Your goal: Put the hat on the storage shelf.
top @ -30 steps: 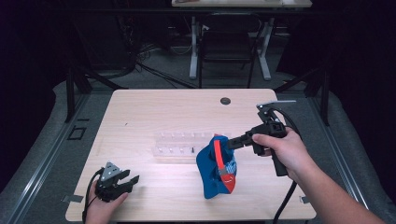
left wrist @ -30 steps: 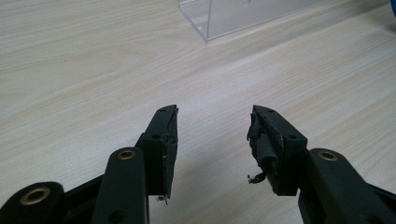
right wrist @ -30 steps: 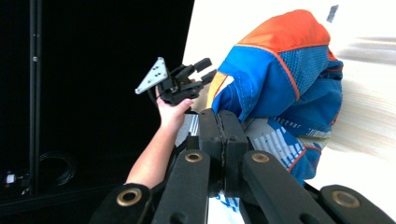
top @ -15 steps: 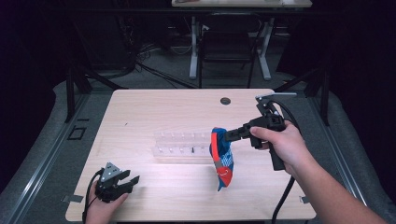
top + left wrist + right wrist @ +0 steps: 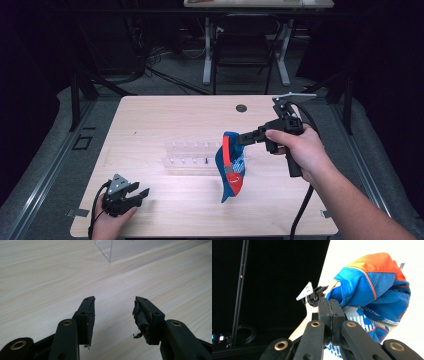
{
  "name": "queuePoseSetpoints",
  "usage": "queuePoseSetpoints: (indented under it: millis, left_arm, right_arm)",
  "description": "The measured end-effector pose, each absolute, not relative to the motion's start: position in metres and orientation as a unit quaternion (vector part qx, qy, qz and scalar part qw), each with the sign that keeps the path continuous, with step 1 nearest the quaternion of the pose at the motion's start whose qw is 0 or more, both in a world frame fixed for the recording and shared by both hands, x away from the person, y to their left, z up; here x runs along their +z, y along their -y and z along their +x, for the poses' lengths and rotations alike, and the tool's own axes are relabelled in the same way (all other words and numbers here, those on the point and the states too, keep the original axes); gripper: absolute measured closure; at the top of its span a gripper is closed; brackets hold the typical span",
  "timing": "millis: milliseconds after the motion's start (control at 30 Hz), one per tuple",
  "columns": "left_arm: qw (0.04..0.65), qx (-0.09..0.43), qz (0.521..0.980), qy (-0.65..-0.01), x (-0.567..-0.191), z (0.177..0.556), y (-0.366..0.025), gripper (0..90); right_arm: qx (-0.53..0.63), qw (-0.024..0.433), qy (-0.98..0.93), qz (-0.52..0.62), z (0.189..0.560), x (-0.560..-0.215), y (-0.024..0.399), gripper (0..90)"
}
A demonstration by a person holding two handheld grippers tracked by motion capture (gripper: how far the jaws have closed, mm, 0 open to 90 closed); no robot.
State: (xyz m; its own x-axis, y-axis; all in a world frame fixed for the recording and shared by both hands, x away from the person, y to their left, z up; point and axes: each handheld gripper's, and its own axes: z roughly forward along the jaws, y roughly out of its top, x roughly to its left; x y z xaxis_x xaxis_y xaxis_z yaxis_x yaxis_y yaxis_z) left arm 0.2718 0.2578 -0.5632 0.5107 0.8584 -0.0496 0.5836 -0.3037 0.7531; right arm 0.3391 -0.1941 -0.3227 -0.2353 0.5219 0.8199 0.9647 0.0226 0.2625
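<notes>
Above the middle of the worktop [image 5: 165,125], the right gripper [image 5: 243,139] holds a blue and orange garment [image 5: 230,167] by a pinch of fabric at its top edge, jaws clamped tight on the cloth, so that the piece hangs in the air with its lower tip near or just touching the wood. It dangles right beside a clear plastic box [image 5: 192,155] with small compartments. The left gripper [image 5: 131,196] rests near the front left corner of the worktop, its jaws standing apart with nothing between them, well away from the garment. The main risk, as I judge it, is the thin grip: only a small fold of slippery sports fabric sits between the jaws, and a quick swing or tug could pull it free and drop the garment in a heap. A second risk is the box: the hanging cloth could brush or snag its edge and drag it across the worktop or tip it. With one point of hold, the garment may also twist and bunch, which would make spreading or folding it harder until the left gripper takes a second corner.
</notes>
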Motion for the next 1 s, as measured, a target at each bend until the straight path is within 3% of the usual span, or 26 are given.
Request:
queuePoseSetpoints:
  millis: [1000]
  left_arm:
    - [0.377, 0.185, 0.785, -0.456, -0.563, 0.272, -0.258, 51.5]
  right_arm:
    - [-0.474, 0.245, 0.644, -0.548, 0.378, -0.29, 0.171, 90.0]
